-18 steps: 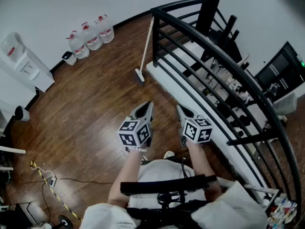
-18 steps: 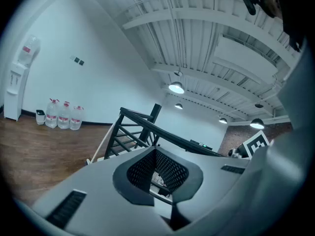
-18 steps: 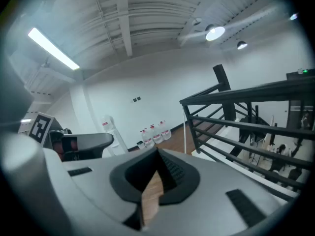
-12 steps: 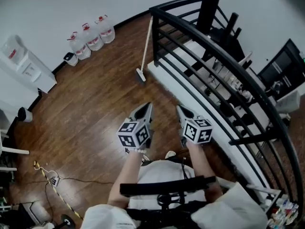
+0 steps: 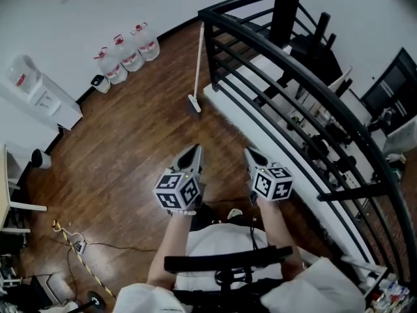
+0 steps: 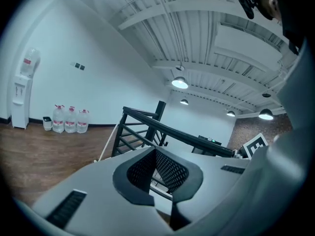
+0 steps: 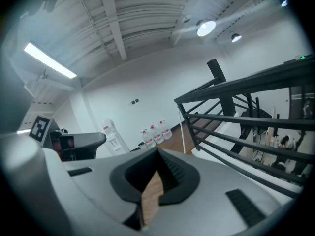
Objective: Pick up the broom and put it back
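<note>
The glossy brown wooden floor (image 5: 130, 149) bears three clear water bottles (image 5: 127, 52), a white dispenser (image 5: 40, 98) and a white-handled broom (image 5: 197, 70) standing on its head.

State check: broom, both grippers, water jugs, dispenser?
broom: leaning on the railing, head on the floor, not held
left gripper: fingers together, empty
right gripper: fingers together, empty
water jugs: three, upright, capped, by the wall
water dispenser: upright against the wall, bottle on top
</note>
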Available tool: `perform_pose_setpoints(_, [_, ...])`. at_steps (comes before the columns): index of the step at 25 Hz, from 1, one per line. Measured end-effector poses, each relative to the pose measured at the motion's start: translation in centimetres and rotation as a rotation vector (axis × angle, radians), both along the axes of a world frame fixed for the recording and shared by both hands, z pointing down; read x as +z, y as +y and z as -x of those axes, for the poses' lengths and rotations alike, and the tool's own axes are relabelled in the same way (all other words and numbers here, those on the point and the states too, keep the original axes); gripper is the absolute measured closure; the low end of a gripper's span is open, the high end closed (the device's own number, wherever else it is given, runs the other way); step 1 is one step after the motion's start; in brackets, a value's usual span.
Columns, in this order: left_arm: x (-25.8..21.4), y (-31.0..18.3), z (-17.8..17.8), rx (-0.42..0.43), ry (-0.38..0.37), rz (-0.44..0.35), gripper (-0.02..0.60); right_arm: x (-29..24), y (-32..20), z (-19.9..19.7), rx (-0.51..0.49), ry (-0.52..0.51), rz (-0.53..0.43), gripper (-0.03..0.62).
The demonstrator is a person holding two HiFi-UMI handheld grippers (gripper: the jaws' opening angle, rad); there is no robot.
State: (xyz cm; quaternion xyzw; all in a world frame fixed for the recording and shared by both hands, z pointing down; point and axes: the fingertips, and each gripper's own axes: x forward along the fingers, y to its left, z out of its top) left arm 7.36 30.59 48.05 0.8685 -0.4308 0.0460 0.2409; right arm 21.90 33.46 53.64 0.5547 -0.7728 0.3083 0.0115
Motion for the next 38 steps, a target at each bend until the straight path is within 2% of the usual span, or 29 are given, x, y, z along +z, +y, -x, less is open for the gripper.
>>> perform_pose_setpoints(5, [0.8, -2.8, 1.1, -0.034, 0.005, -0.002, 0.588, 0.8, -2.6, 0.5, -0.030, 0.025, -0.002, 0.586])
perform_pose_setpoints(10, [1.8, -7.3, 2.1, -0.022, 0.028, -0.003, 0.588, 1.7, -6.3, 1.4, -0.028, 0.046, 0.005, 0.585])
perform_pose_setpoints(17, [2.0, -19.1, 4.7, -0.002, 0.037, 0.003, 0.588, 2.7, -15.9, 5.1, -0.063, 0.068, 0.053, 0.586])
perform_pose_setpoints(21, [1.6, -25.8, 7.6, -0.002, 0.047, 0.017, 0.588, 2.5, -22.5, 8.0, -0.065, 0.084, 0.074, 0.586])
perform_pose_setpoints(26, [1.5, -33.0, 11.8, 0.001, 0.049, 0.013, 0.588, 2.2, -30.3, 13.4, -0.104, 0.098, 0.071, 0.586])
perform_pose_setpoints(32, [1.3, -38.2, 14.9, 0.025, 0.057, 0.018, 0.588, 1.1, -36.2, 18.5, -0.136, 0.134, 0.057, 0.586])
perform_pose_setpoints(38, [1.5, -41.7, 14.2, 0.056, 0.066, 0.027, 0.588, 1.5, -39.5, 18.3, -0.114, 0.138, 0.076, 0.585])
